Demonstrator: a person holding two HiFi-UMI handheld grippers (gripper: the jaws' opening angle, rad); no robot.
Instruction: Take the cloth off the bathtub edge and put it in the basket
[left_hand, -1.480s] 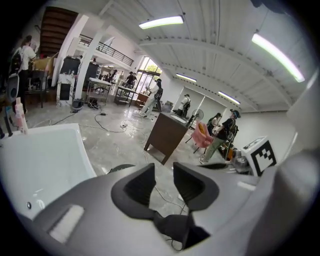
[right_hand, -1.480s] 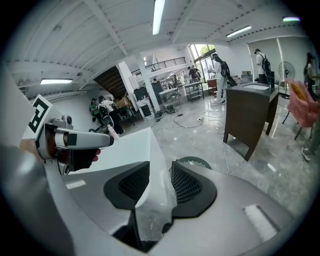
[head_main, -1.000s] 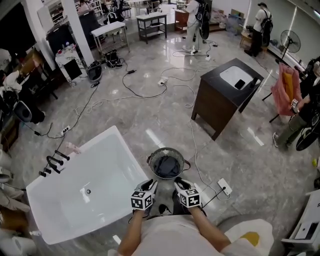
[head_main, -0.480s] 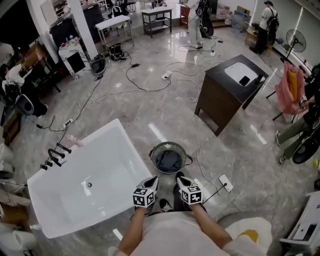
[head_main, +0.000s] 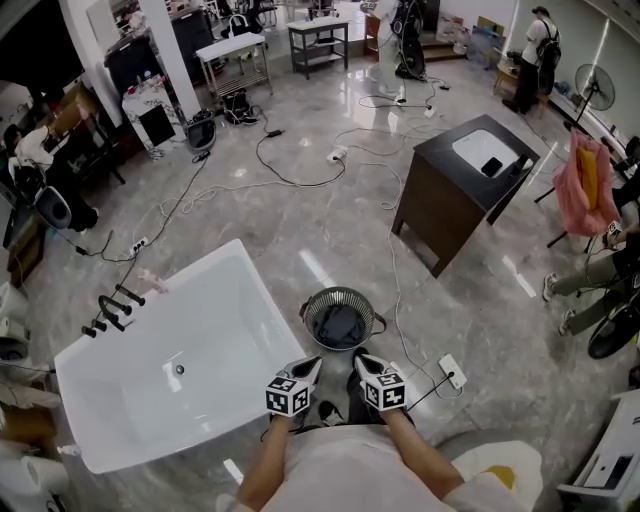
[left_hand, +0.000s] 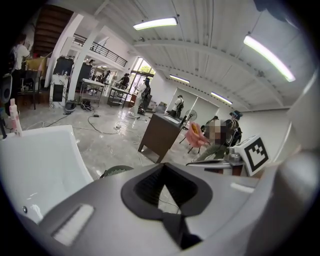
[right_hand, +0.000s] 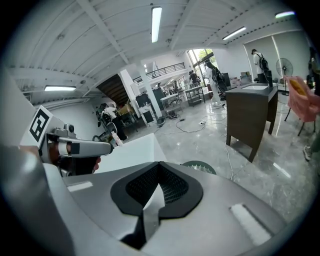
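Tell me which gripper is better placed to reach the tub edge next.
Left. The left gripper sits beside the tub; the right gripper is on the basket side and would likely have to cross over. Both are shut and empty; the cloth lies in the basket.

No readable text or number; coded patterns on left marker cube (head_main: 284, 397), right marker cube (head_main: 384, 392)

Glossy bathtub (head_main: 225, 335) — wire-mesh basket (head_main: 340, 291) (matt dark cloth (head_main: 338, 325)).

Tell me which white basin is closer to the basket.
The big bathtub, beside the basket; the small sink sits farther off in the dark cabinet.
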